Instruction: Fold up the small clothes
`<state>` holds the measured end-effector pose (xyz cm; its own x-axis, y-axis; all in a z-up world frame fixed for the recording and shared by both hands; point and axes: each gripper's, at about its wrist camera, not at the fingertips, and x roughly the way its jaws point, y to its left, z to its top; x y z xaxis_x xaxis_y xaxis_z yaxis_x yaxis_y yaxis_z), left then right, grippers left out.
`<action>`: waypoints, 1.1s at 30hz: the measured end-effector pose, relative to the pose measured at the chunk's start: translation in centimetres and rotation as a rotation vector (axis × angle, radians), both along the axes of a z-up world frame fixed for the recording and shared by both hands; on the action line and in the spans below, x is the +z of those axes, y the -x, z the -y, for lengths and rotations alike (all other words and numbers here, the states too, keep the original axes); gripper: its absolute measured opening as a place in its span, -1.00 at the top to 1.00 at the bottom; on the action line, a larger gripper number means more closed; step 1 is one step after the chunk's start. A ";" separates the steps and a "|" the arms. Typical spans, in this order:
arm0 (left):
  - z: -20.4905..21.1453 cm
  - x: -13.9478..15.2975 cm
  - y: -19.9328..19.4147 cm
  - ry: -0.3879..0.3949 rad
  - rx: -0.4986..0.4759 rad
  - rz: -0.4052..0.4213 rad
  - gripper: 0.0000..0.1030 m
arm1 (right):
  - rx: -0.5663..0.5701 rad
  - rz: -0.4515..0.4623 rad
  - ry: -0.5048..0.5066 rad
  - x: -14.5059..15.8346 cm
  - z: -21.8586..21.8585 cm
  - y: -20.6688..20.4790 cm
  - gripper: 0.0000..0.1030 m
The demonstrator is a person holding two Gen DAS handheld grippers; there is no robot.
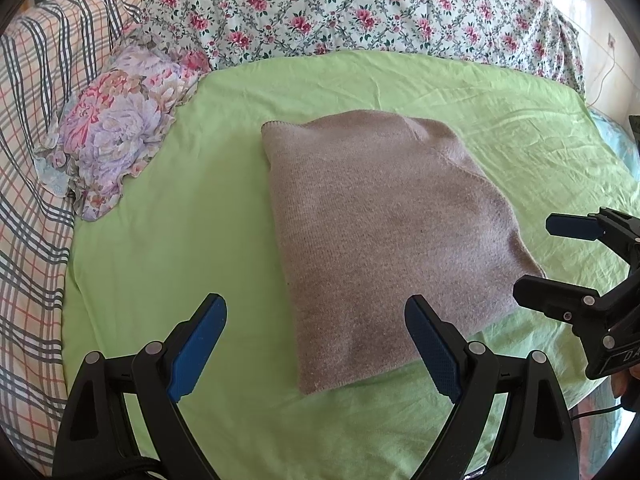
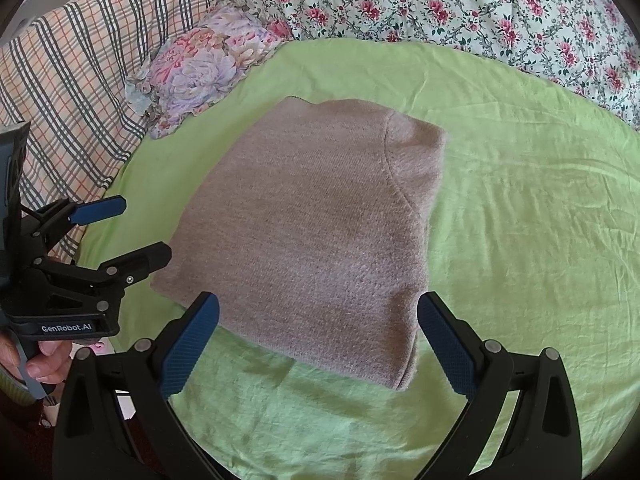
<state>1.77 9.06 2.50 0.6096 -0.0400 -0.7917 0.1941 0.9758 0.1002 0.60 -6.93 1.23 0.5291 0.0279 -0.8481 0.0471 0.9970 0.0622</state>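
Two black grippers with blue pads, left gripper (image 1: 316,344) and right gripper (image 2: 318,344), are hovering spread wide and empty at the bottom of each frame, facing a folded taupe knit sweater (image 1: 384,240) lying mid-frame on a lime-green bedsheet (image 1: 160,220), roughly equally near both.

Both the left hand-held gripper (image 1: 316,344) and right hand-held gripper (image 2: 318,344) hover tilted downward, jaws spread wide, empty.

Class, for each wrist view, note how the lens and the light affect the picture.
Left wrist view: fisheye bends the green sheet edges, corners go black, daylight glares upper right. Right wrist view: same curving, and the folded knit garment casts a soft shadow on its near side.
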 end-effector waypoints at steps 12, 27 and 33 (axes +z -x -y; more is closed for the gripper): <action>-0.1 0.0 0.0 -0.004 0.001 0.005 -0.77 | 0.014 -0.002 -0.002 -0.1 0.3 -0.2 -0.93; -0.2 0.2 -0.1 -0.002 -0.002 0.007 -0.78 | 0.020 0.002 -0.003 0.2 0.5 -0.4 -0.93; -0.2 0.2 -0.1 -0.001 -0.001 0.006 -0.78 | 0.019 0.003 -0.003 0.1 0.4 -0.4 -0.93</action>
<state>1.87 9.29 2.72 0.6145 -0.0393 -0.7879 0.1942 0.9756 0.1028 0.99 -7.32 1.37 0.5308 0.0410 -0.8465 0.0276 0.9975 0.0657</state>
